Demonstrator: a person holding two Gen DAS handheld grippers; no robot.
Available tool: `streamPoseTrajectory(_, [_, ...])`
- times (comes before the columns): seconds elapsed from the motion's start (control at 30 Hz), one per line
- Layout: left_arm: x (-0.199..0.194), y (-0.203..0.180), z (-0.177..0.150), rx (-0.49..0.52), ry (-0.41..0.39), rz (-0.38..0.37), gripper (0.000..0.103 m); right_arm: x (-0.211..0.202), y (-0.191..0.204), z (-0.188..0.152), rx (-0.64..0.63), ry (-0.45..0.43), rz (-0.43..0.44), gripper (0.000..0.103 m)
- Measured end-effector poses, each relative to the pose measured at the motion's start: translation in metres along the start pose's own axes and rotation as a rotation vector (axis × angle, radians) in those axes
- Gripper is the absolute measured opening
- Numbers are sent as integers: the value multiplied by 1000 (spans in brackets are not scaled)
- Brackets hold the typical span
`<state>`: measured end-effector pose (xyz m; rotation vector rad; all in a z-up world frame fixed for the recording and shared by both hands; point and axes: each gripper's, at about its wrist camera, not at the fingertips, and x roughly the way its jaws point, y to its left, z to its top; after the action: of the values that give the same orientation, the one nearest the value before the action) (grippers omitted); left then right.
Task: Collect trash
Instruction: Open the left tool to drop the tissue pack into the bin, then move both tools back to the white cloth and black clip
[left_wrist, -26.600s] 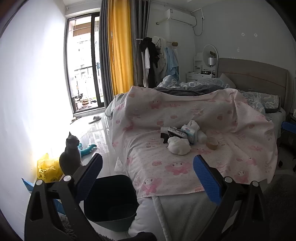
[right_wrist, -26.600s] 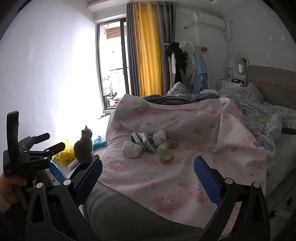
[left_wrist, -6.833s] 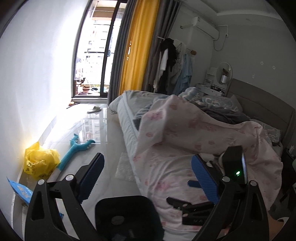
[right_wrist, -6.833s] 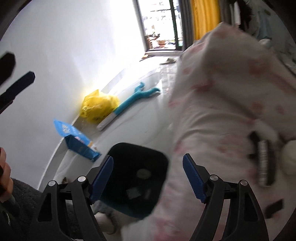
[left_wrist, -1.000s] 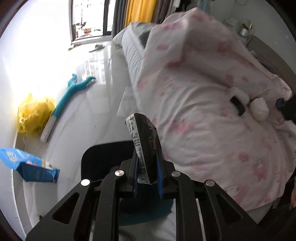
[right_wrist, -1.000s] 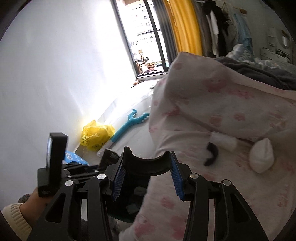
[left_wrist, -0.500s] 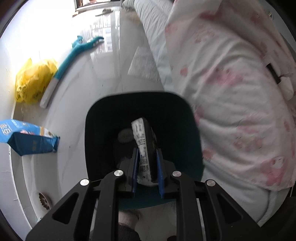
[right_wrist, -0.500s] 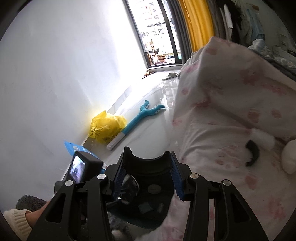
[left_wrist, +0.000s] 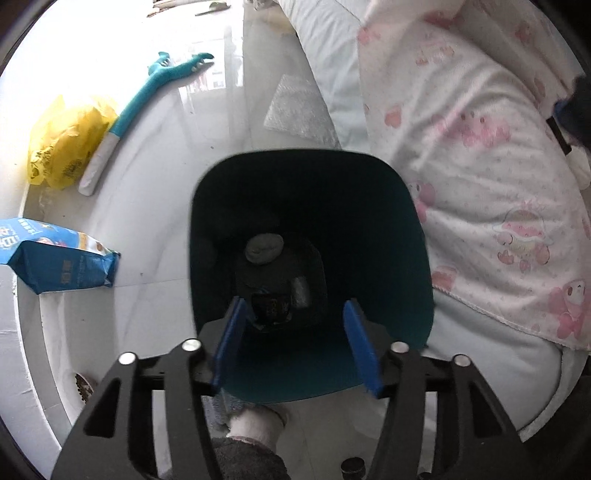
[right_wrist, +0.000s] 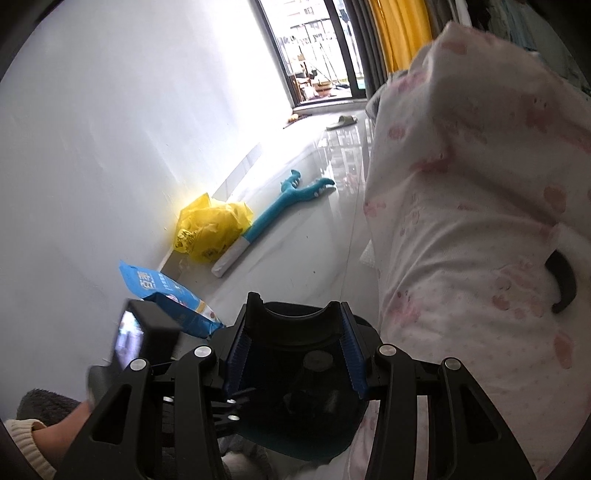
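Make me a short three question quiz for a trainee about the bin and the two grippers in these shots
1. True or false: the left gripper has its jaws apart over the teal bin.
2. What is the right gripper clamped on: A, a curved black piece; B, a yellow bag; C, nothing?
3. Fill in: the dark wrapper now lies ____ the bin.

Key: 1 true; its jaws have just been opening, nothing pinched between the pads. 2 A. 3 inside.
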<state>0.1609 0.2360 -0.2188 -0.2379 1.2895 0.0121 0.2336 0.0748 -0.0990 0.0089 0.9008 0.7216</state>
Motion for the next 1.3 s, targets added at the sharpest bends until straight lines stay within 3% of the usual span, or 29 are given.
streamPoseTrajectory(0.37, [-63,13,3,10,-185,12,76,51,-7,-13,67,92,-9,47])
streamPoseTrajectory(0.5, [-93,15,5,23,-276,57,80,72,-6,-22,86,138,2,47])
streamPoseTrajectory(0.93, [-182,-7,10,49,-579,-13,90,130,18,-57,-5,305,-43,47])
streamPoseTrajectory(1.3, [-224,-25,7,57,-734,-45,93,147,20,-76,-26,364,-63,51])
